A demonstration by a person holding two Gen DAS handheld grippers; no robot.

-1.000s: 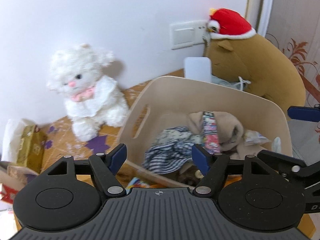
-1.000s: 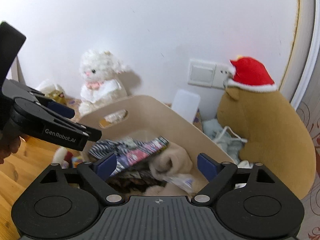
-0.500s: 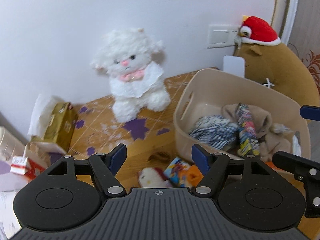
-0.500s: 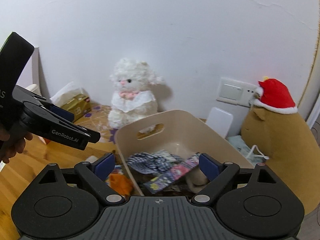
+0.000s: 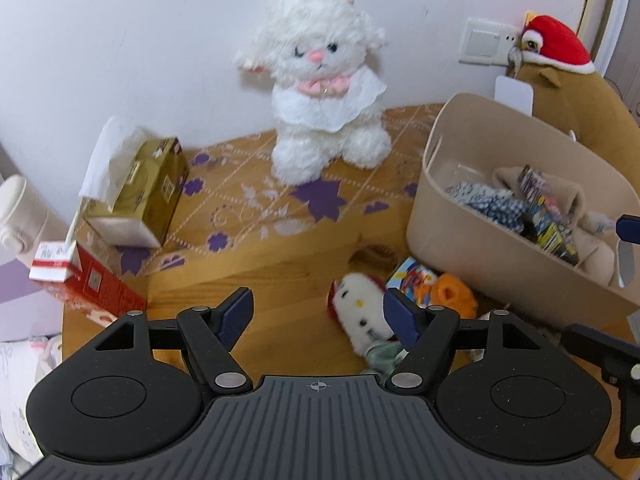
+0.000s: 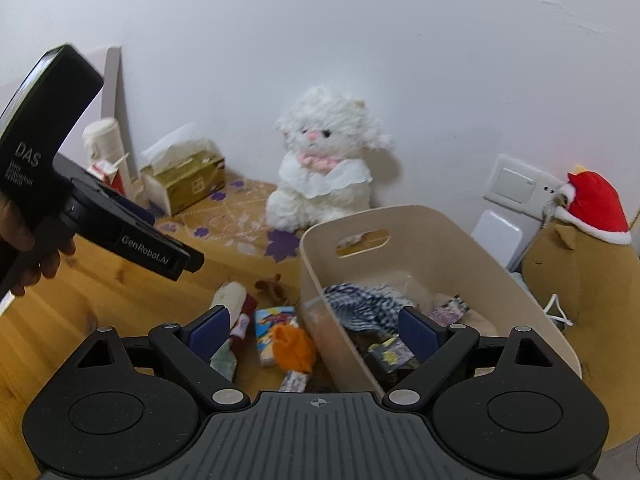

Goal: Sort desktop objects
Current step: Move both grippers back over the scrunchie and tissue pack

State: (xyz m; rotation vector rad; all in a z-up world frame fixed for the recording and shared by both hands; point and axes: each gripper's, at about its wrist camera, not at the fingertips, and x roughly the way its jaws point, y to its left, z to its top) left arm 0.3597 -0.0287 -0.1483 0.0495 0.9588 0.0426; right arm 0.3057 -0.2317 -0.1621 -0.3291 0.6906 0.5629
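A beige basket (image 5: 472,236) (image 6: 320,248) on the wooden desk holds checked cloth (image 6: 360,300), a beige sock and colourful packets. Beside its left wall lie a small white plush with a red bow (image 5: 360,312) (image 6: 232,296), a colourful card box (image 5: 408,280) (image 6: 274,328), an orange sock (image 5: 452,296) (image 6: 294,348) and a brown hair clip (image 5: 374,256). My left gripper (image 5: 318,314) is open and empty above the desk, left of the small plush. My right gripper (image 6: 314,330) is open and empty above the orange sock and the basket's near wall.
A large white plush cat (image 5: 324,100) sits against the wall. A gold tissue box (image 5: 140,192), a red carton (image 5: 80,280) and a white bottle (image 5: 20,216) stand at the left. A brown plush with a red hat (image 5: 568,80) is behind the basket.
Both grippers have pulled back from above the basket and swung left, so the basket now sits to the right and the small items on the desk show. Both stay open.
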